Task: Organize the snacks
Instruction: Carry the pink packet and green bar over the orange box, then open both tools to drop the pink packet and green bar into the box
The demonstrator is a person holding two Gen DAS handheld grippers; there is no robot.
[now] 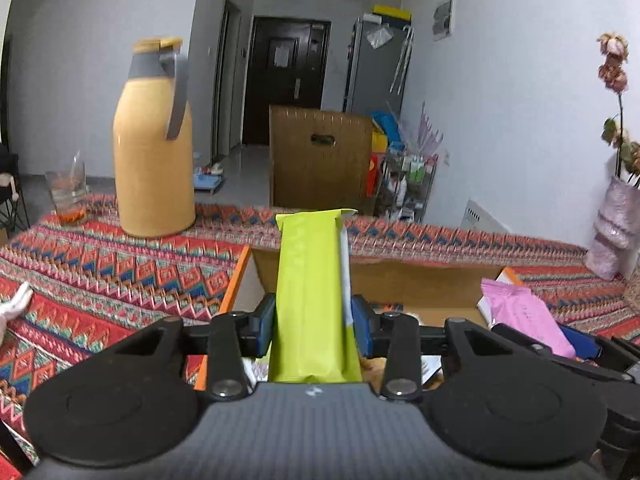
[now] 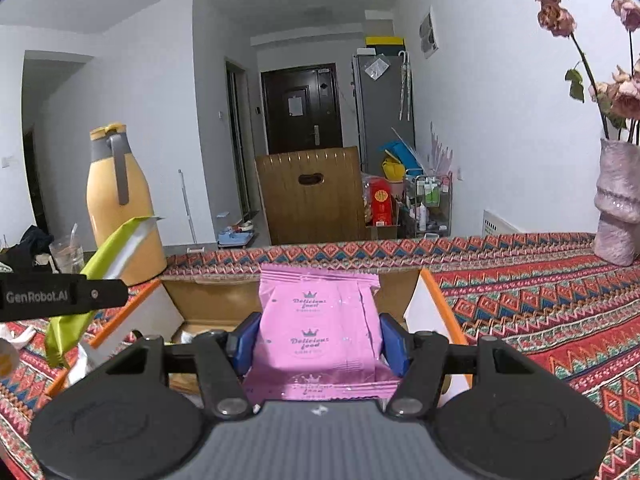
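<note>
The left gripper (image 1: 314, 322) had its blue fingers (image 1: 264, 322) clamped on a long lime-green snack packet (image 1: 310, 292), which stood nearly upright between them and rose above the far wall of the open cardboard box (image 1: 420, 280). The packet hung over the box's left part; a white strip ran down its right edge. From the right wrist view the same green packet (image 2: 108, 256) leaned over the box's left flap, held in the black arm marked "GenRobot.AI".

The right gripper (image 2: 318, 342) was clenched on a pink snack packet (image 2: 316, 324) printed "Delicious food" with a crown; its fingers (image 2: 394, 344) pressed both sides of the packet, which sat above the middle of the box (image 2: 216, 292). In the left wrist view that pink packet (image 1: 524, 316) appeared at the box's right side.

The box, with orange-edged flaps, lay on a desk (image 2: 540, 300) covered in a red patterned cloth. Left of the box stood a tall yellow thermos (image 1: 154, 160) with a grey handle, and further left a glass cup (image 1: 68, 192). Right of the box, near the wall, stood a pale pink vase (image 2: 618, 208) with dried roses. Beyond the box, past the desk's far edge, a wooden chair back (image 1: 320, 156) showed.
</note>
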